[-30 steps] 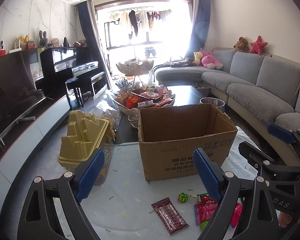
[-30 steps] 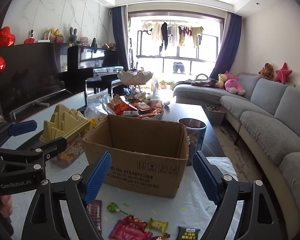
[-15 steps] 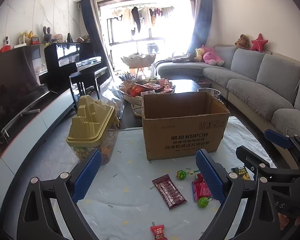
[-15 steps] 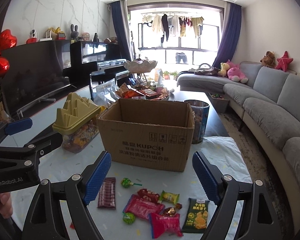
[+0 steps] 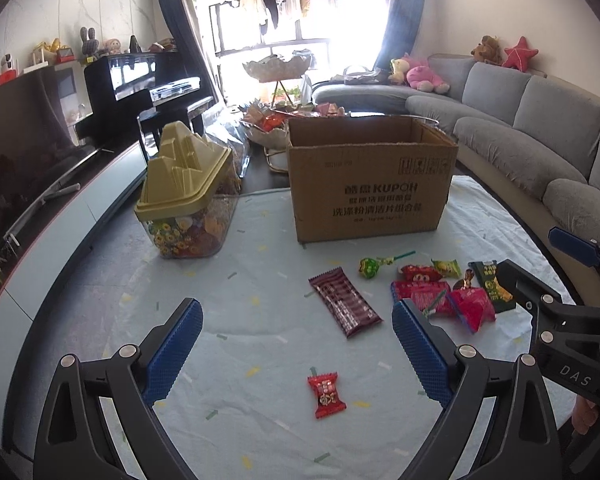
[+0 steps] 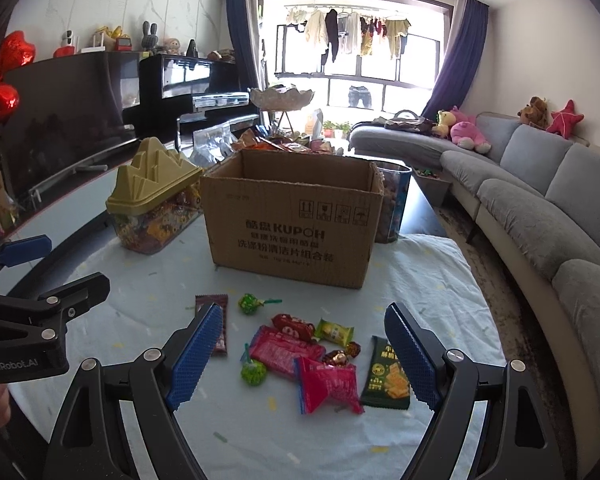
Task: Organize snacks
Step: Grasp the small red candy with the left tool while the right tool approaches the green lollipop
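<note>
Loose bright snack packets (image 6: 300,354) before an open-topped cardboard box (image 6: 292,236); both grippers' fingers (image 5: 176,344) (image 6: 198,354) apart, empty.

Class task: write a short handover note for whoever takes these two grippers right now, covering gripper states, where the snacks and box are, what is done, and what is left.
Left gripper: open, empty, its jaws have just been opening, above the cloth near a small red candy.
Right gripper: open, empty, over the snack pile.
Box: open, upright, behind the pile; its inside is hidden.
Brown bar and lollipop lie loose.
Done: nothing visibly packed.
Left: likely move every loose snack into the box.
</note>
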### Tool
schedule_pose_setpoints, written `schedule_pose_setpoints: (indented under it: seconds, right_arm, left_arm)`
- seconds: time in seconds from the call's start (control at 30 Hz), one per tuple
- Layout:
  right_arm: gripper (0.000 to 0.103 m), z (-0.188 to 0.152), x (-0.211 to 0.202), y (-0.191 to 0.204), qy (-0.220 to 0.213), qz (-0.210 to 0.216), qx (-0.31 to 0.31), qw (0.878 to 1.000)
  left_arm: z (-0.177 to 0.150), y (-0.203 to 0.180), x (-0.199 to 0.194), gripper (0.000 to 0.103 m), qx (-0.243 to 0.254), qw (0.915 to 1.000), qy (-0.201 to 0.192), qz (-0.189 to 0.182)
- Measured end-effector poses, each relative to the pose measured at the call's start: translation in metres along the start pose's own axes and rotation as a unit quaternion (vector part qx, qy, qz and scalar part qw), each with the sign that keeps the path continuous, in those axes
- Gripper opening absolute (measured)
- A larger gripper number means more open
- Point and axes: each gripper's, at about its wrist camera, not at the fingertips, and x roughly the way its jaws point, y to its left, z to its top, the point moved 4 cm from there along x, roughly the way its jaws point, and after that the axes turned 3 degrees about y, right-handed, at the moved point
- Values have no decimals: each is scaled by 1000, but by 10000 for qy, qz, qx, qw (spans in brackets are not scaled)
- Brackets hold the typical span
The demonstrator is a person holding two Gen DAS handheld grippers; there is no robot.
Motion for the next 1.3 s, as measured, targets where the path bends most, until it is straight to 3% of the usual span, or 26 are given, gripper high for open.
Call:
schedule_pose_setpoints:
  seconds: [0.37,0.67,0.9,1.3]
  right_arm:
    - [84,-38,-2,15,165,114,-245,9995]
    - [83,-62,24,27,646,364,-260,9969]
    - [67,-70,46,31,948,556,-232,9937]
    - [55,-64,79,36,1150,759,-105,9904]
  left_arm:
    - [-52,-4,15,94,177,9992,261,-263]
    - [-76,-2,47,70,-228,9940,888,-601]
    - [-80,-8,67,56,-232,9917,1078,-657]
    - [-74,-12,90,31,-320,9880,1297,-775]
